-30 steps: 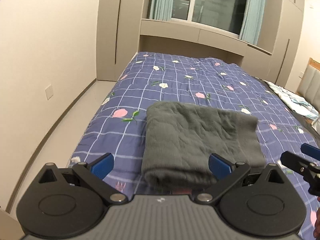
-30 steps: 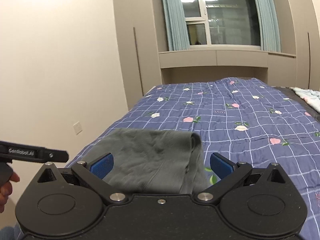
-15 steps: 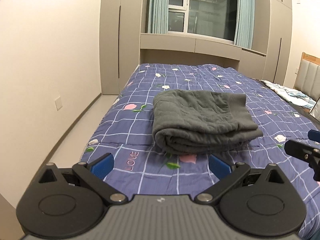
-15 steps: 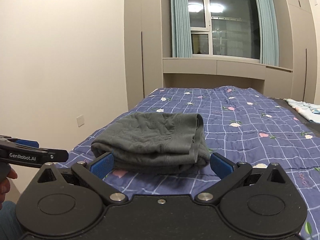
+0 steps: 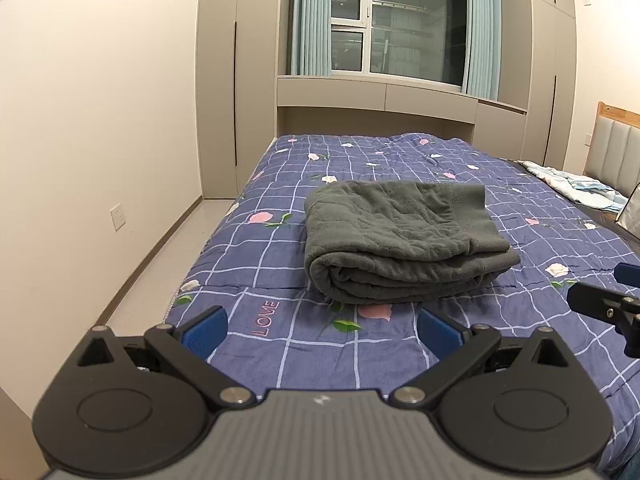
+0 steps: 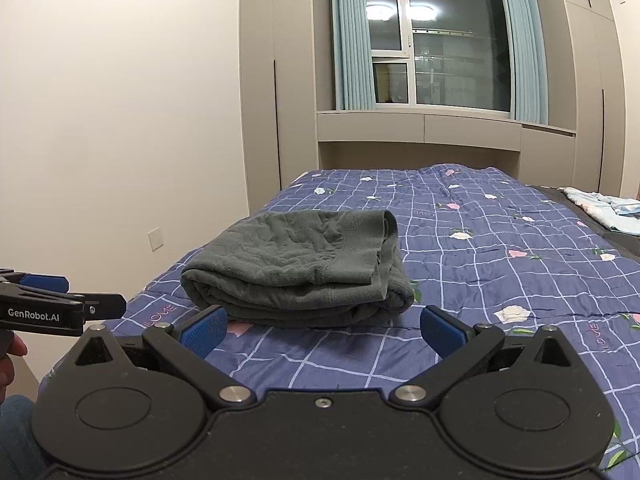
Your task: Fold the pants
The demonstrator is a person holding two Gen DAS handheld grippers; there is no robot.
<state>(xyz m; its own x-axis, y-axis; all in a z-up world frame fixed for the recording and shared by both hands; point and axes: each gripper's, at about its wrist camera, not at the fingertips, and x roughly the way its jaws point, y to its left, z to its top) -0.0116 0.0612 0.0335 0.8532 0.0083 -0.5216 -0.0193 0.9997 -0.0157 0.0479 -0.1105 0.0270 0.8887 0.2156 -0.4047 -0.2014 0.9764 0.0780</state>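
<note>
The dark grey pants [image 5: 400, 240] lie folded in a thick rectangular bundle on the blue checked bedspread [image 5: 400, 160], near its front left corner. They also show in the right wrist view [image 6: 300, 268]. My left gripper [image 5: 320, 326] is open and empty, held back from the bundle's near edge. My right gripper [image 6: 322, 326] is open and empty, just short of the bundle. The right gripper's tip shows at the right edge of the left wrist view [image 5: 608, 308]. The left gripper shows at the left of the right wrist view [image 6: 60, 304].
A cream wall [image 5: 80, 140] and strip of floor [image 5: 160, 272] run along the bed's left side. Cabinets and a window [image 5: 400, 32] stand beyond the bed. A light blue cloth [image 5: 576, 188] lies at the far right by the headboard [image 5: 616, 152].
Both grippers have pulled back and away from the folded pants, which now lie farther off and fully in view. The pants have not moved.
</note>
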